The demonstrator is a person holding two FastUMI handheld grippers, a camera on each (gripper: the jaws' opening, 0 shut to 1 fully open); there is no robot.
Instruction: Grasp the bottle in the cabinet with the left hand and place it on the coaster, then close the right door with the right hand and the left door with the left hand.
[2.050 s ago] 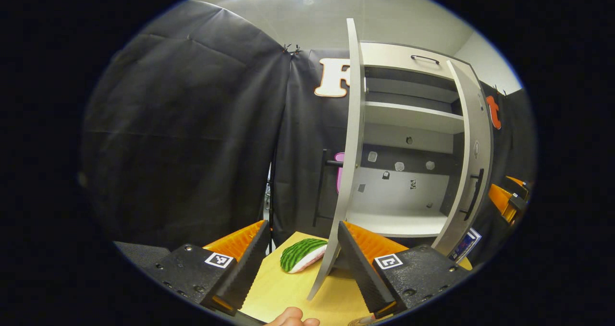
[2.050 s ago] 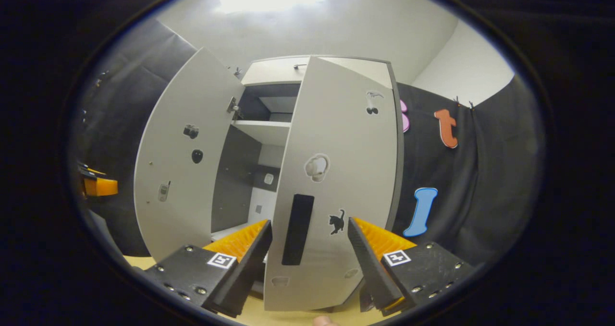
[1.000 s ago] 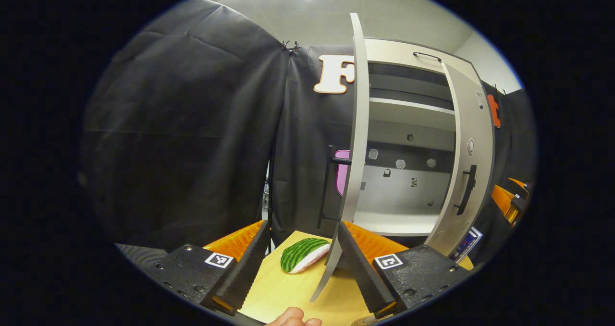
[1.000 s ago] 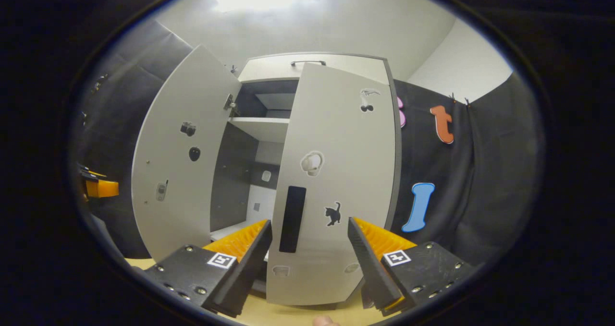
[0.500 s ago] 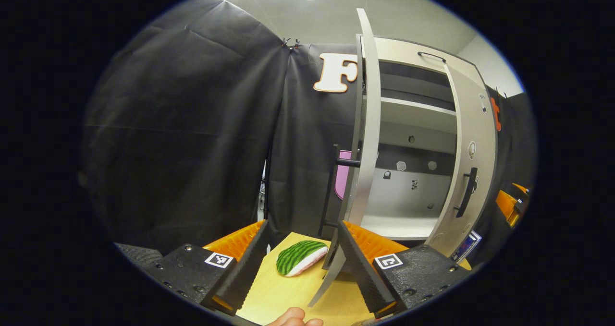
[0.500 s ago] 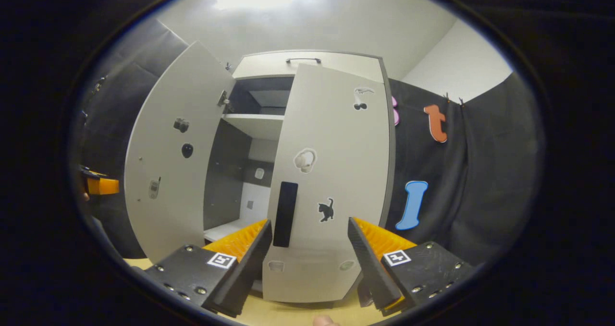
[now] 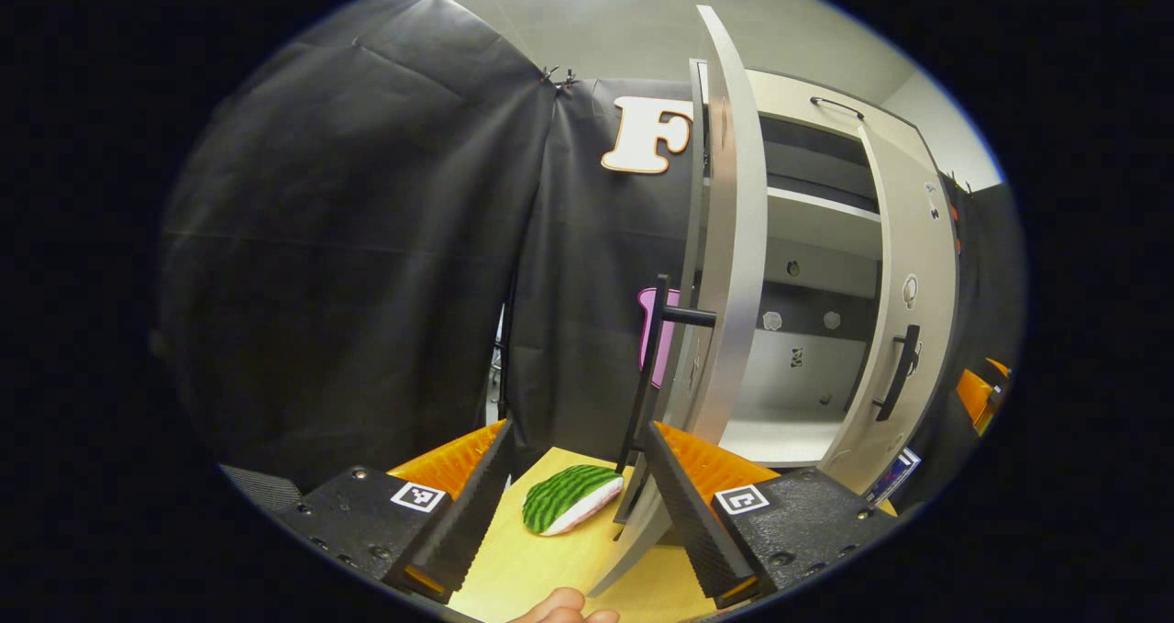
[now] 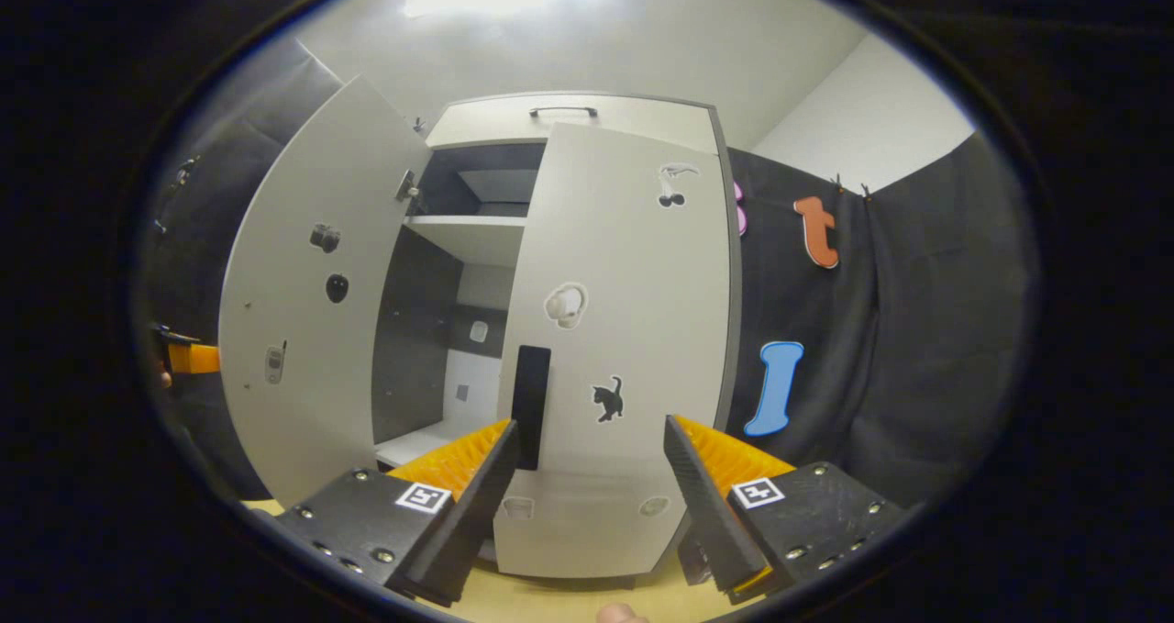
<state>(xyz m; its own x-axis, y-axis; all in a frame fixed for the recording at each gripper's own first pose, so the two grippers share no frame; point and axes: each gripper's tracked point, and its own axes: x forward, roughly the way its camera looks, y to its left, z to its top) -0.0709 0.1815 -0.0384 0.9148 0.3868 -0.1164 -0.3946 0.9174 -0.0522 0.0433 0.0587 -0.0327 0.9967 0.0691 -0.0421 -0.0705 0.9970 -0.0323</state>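
Note:
The grey cabinet (image 8: 587, 118) stands on the yellow table (image 7: 532, 559). My right gripper (image 8: 587, 504) is open, its fingers on either side of the lower part of the right door (image 8: 633, 311), just below that door's black handle (image 8: 530, 403). The right door is swung most of the way in. The left door (image 8: 303, 302) is wide open. My left gripper (image 7: 573, 504) is open at the left door (image 7: 729, 238), which I see nearly edge-on; the door's lower edge lies close to my right finger (image 7: 683, 513). The left door's black handle (image 7: 653, 375) faces left.
A watermelon-slice toy (image 7: 569, 497) lies on the table between my left fingers. The lower shelf (image 7: 780, 439) and upper shelf (image 8: 468, 233) are bare. The right gripper (image 7: 977, 394) shows beyond the right door, the left gripper (image 8: 188, 359) beyond the left door. A fingertip (image 7: 559, 612) shows at the bottom.
The right door has swung further toward shut, with my right gripper following it. My left gripper has shifted round to the left door's outer side, so its handle shows more.

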